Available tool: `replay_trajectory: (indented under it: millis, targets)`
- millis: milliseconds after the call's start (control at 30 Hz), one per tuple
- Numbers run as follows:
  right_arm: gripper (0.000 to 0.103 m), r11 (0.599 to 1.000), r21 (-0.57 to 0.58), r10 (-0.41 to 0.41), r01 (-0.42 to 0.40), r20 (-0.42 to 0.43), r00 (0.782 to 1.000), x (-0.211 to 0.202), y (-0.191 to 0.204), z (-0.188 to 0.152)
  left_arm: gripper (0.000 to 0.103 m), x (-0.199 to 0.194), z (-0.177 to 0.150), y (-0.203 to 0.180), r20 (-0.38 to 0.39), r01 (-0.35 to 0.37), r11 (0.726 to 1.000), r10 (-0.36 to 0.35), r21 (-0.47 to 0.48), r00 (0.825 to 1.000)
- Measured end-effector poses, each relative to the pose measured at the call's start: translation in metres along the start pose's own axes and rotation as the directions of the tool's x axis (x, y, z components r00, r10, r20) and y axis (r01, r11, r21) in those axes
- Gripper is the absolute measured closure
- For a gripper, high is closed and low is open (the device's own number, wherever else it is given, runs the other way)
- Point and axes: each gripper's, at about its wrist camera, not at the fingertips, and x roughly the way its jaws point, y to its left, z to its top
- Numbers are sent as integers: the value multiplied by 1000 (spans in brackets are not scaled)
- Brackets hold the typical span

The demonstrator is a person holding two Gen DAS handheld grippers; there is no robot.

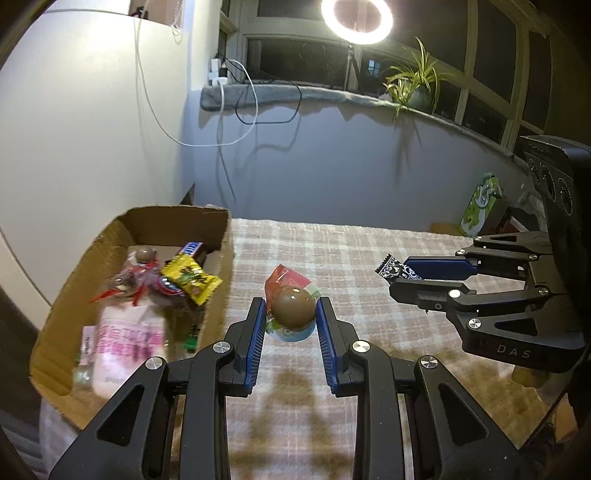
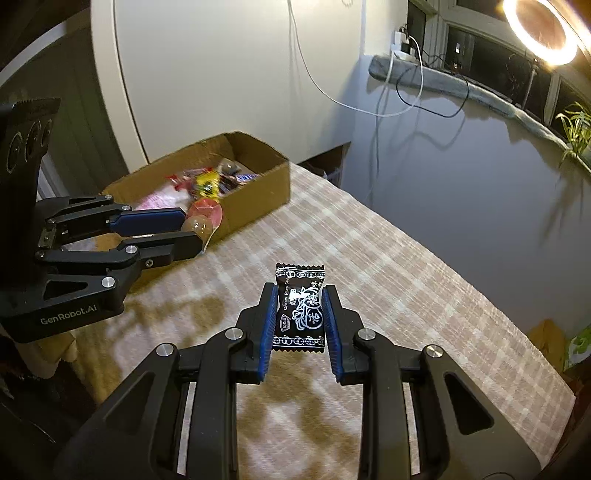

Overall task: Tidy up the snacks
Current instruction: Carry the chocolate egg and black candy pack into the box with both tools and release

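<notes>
While both grippers are hovering beside the cardboard box (image 1: 122,236), the left gripper (image 1: 290,314) is clasping a packaged egg (image 1: 291,308) and the right gripper (image 2: 300,317) a black candy (image 2: 300,306), apparently for boxing.

This was a room in a home, filmed at night. A checked cloth (image 1: 369,251) covered the desk. A potted plant (image 1: 417,81) stood on the padded sill below dark windows (image 1: 295,55). Charger cables (image 1: 236,110) hung down the far wall, a ring light (image 1: 356,16) glowed above, and a cardboard box (image 1: 55,317) of snacks sat at left.
</notes>
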Motion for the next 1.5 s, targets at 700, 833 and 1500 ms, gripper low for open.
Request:
replay_trajectory:
  millis: [700, 833, 1500]
  targets:
    - [77, 999, -44, 29, -26, 71, 997, 2, 73, 61, 77, -45, 3, 76, 78, -53, 996, 59, -76, 995]
    - [77, 998, -56, 41, -36, 81, 996, 13, 84, 76, 77, -46, 5, 95, 78, -76, 994, 83, -83, 994]
    - [77, 998, -11, 69, -68, 80, 994, 90, 88, 129, 77, -8, 28, 149, 56, -110, 989, 116, -101, 992]
